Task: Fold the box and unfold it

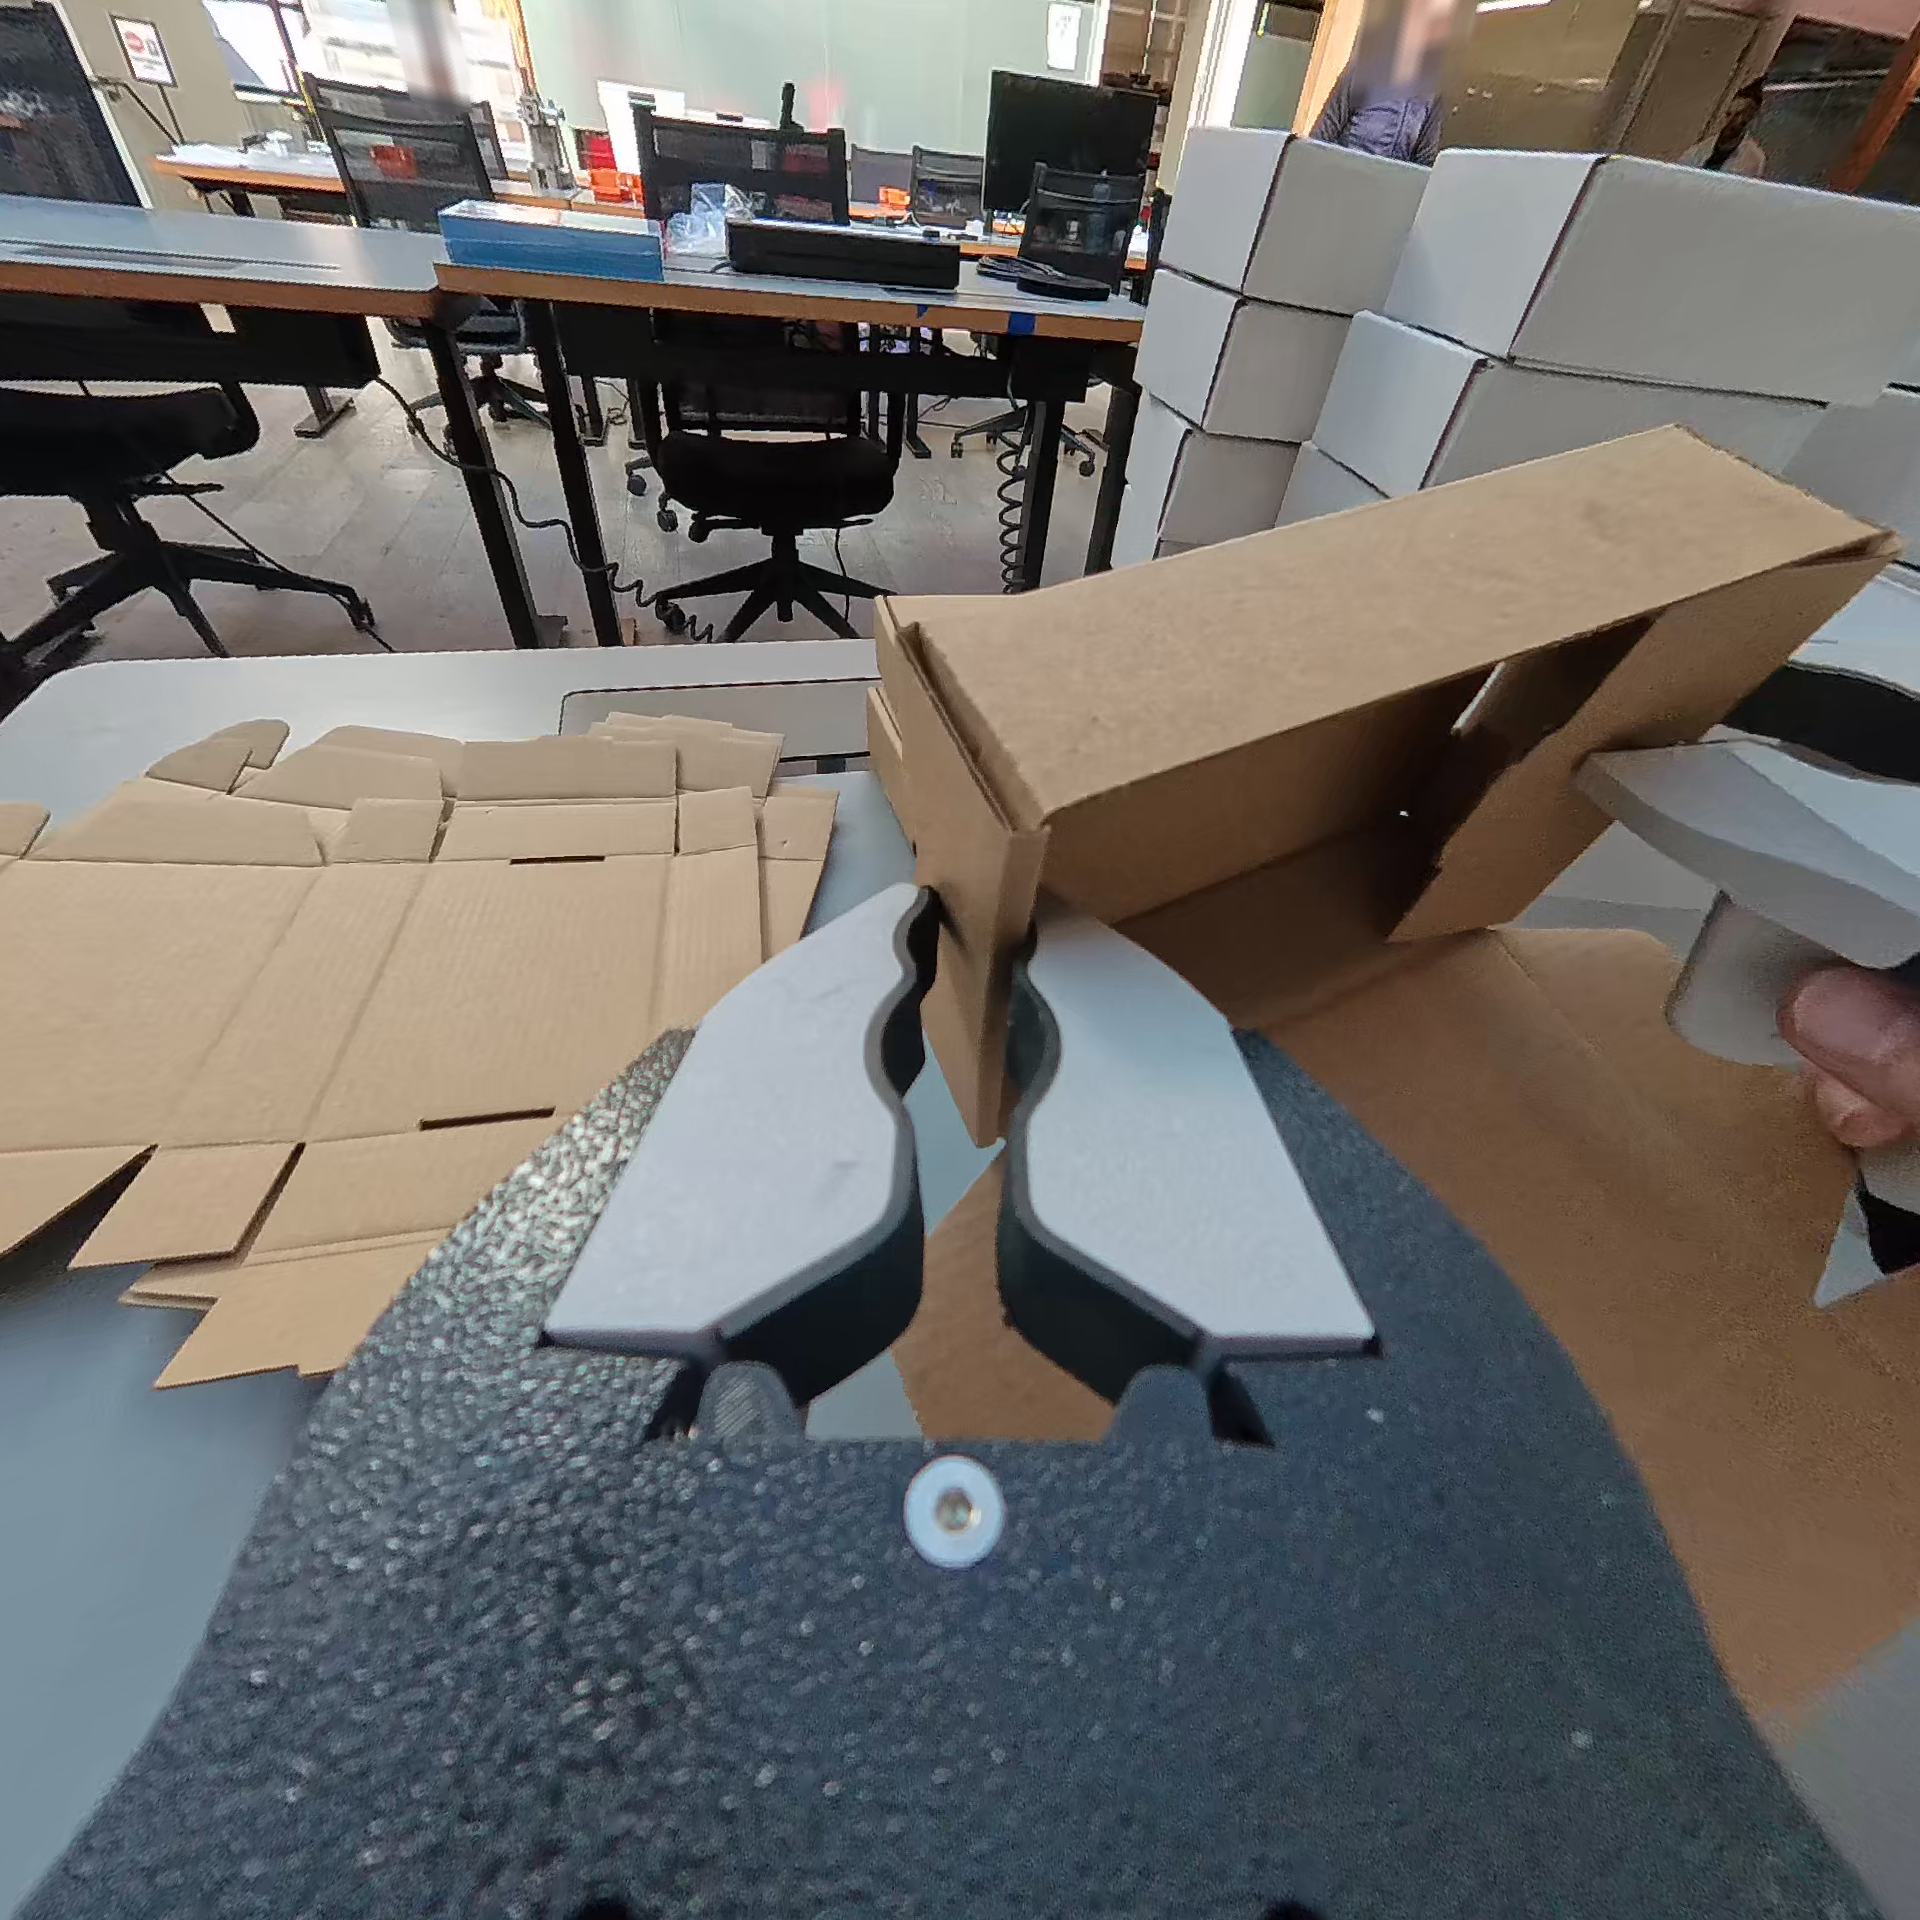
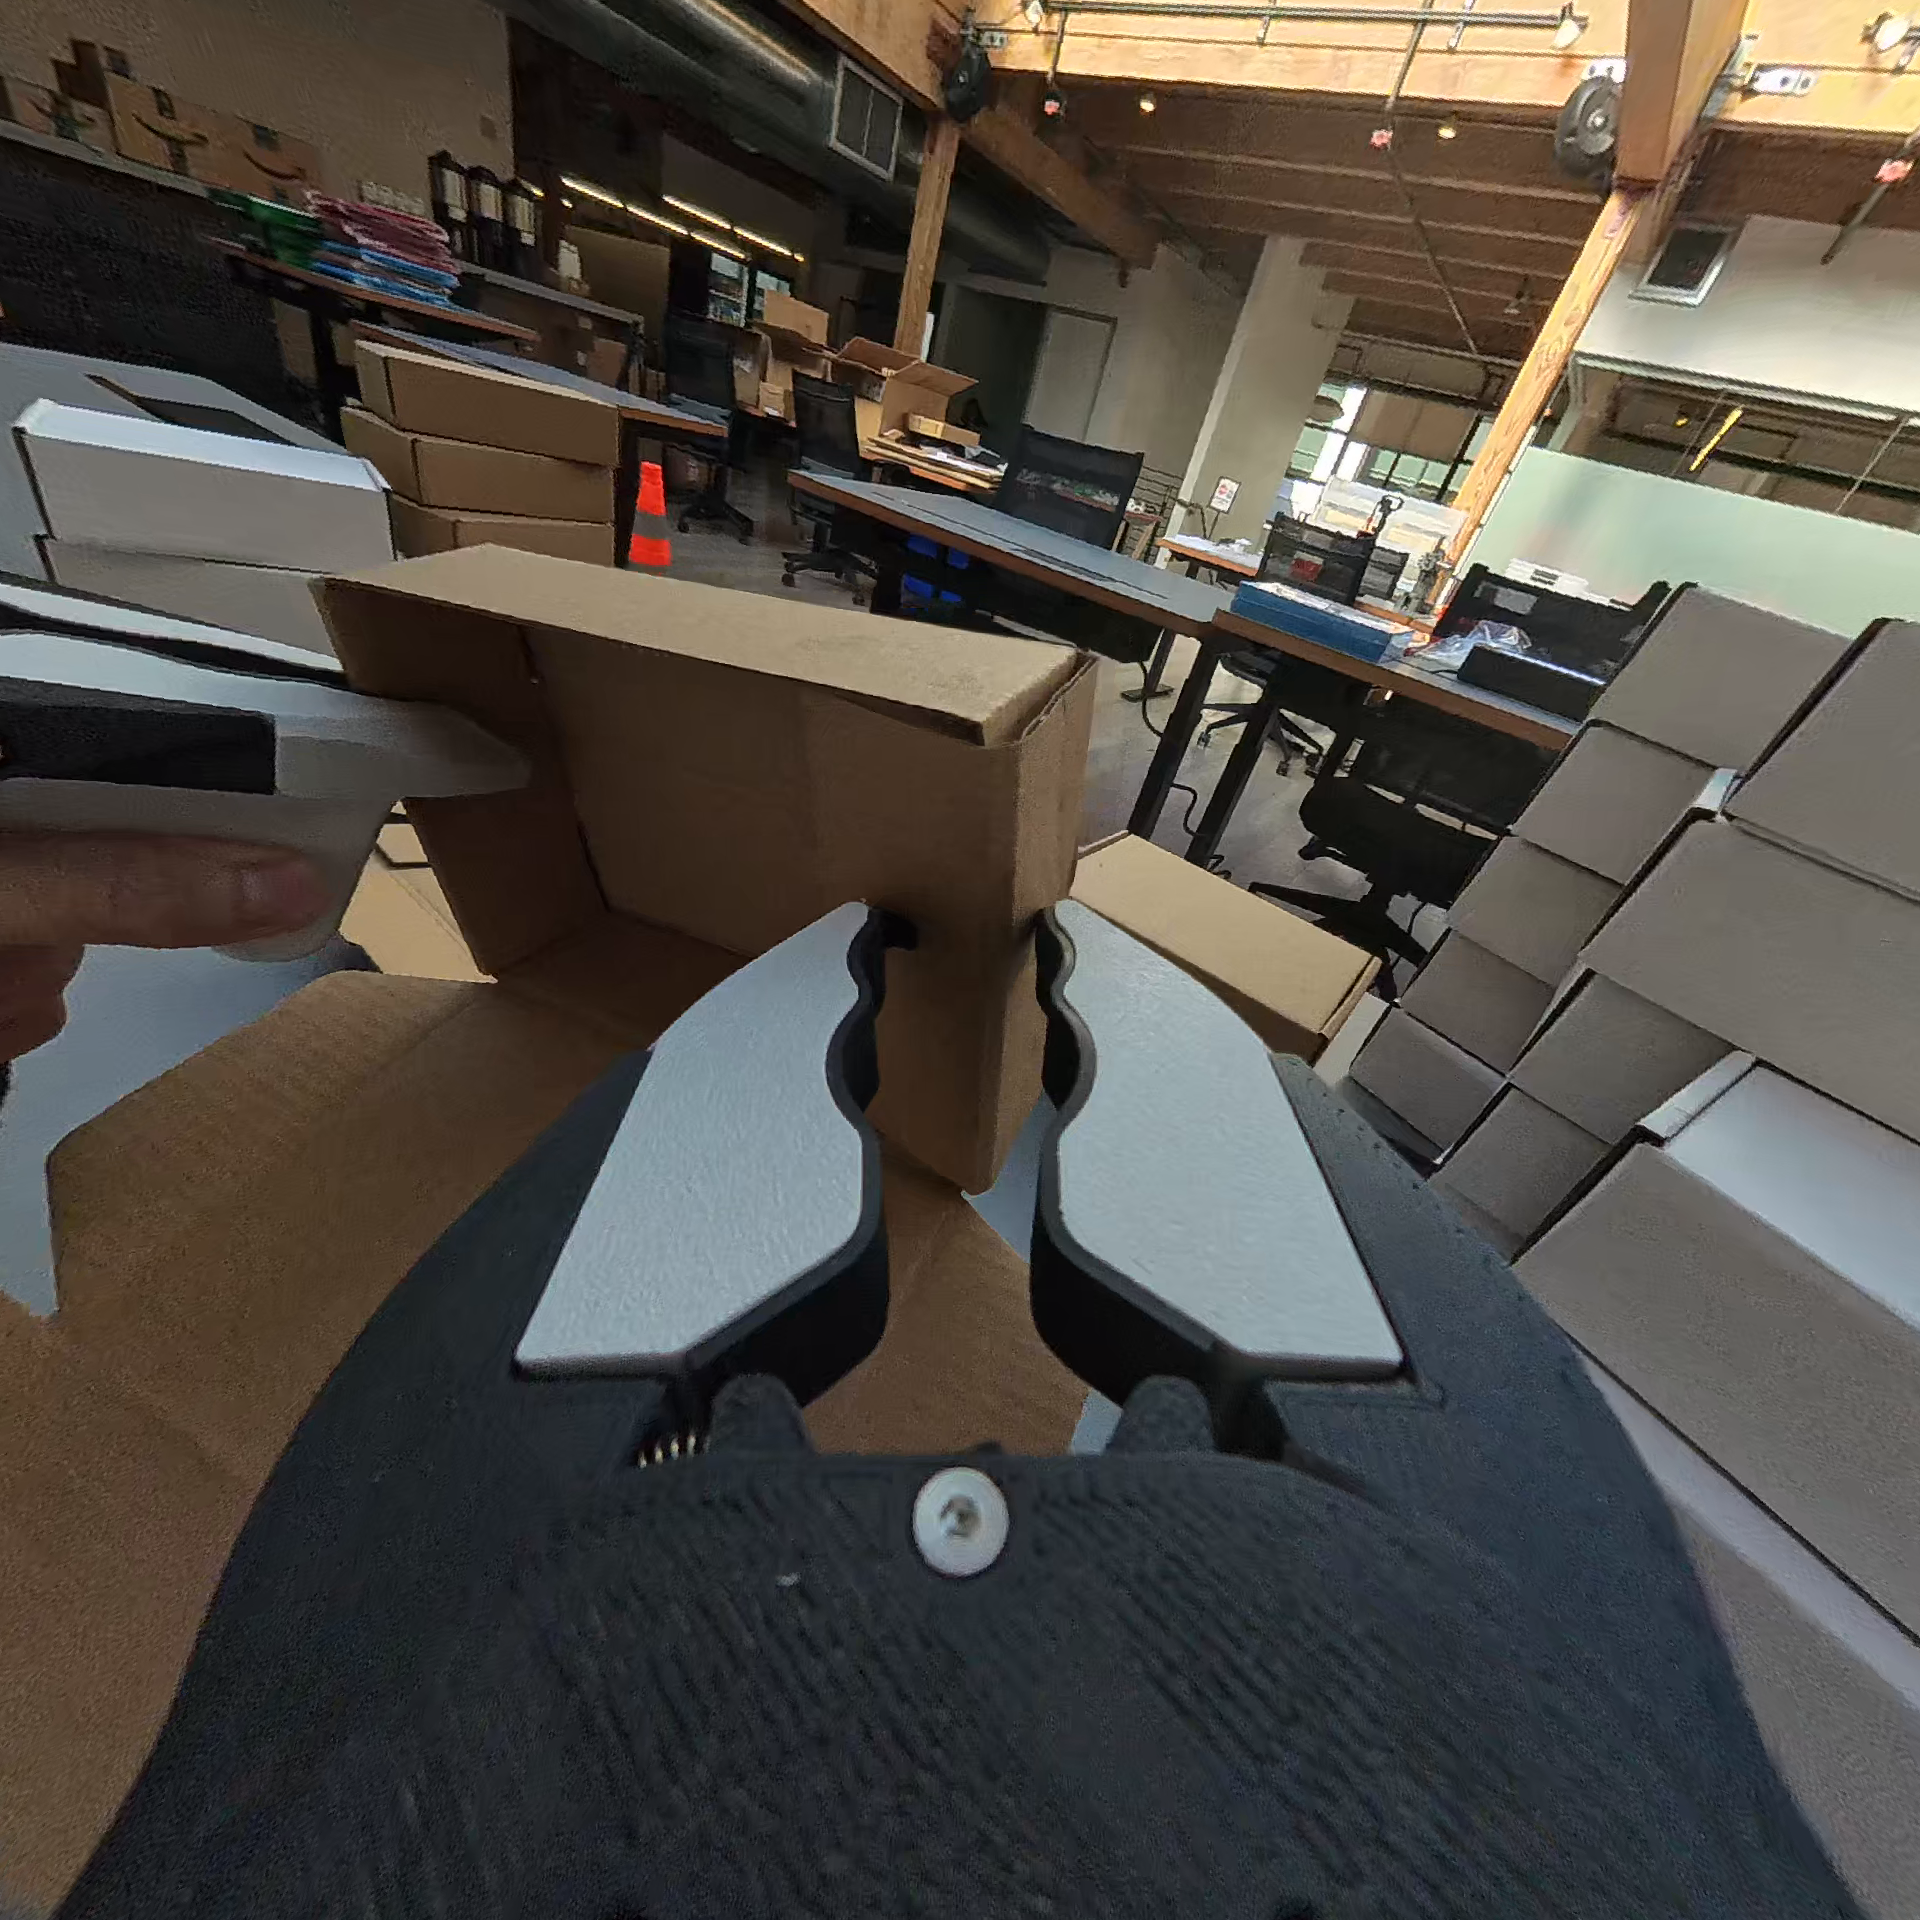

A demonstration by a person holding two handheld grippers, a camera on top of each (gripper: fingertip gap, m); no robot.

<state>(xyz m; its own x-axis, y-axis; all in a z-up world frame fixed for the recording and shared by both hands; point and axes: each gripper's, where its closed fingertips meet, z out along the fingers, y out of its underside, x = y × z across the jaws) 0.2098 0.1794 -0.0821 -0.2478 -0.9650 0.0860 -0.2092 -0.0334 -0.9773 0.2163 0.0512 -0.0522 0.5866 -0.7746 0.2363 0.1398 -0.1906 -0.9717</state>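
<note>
on the grey worktop (image 1: 312, 686), the brown cardboard box (image 1: 1299, 707) stands half formed: one long wall is folded up and over, with its end panels raised, while the wide flap (image 1: 1558, 1195) joined to it lies flat on the worktop toward the camera. the left tongs (image 1: 977, 935) are closed on the box's left end panel, one finger on each side of the cardboard edge and both touching it. the right tongs (image 2: 961, 925) straddle the box's right end panel in the same way, fingers pressed against both of its faces, so they grip the box at that end. in the left wrist view the right tongs reach in at the box's far end, with a fingertip of the person's hand (image 1: 1849, 1060) wrapped on the handle; in the right wrist view the left tongs come in from the box's other end, a finger (image 2: 156, 894) lying under them. left of the box, a stack of flat unfolded box blanks (image 1: 364, 997) lies spread on the worktop, just beside it. right of the box and behind it, folded white boxes (image 1: 1662, 270) are piled several high. behind the box in the right wrist view sits another folded brown box (image 2: 1226, 935), close to it.
</note>
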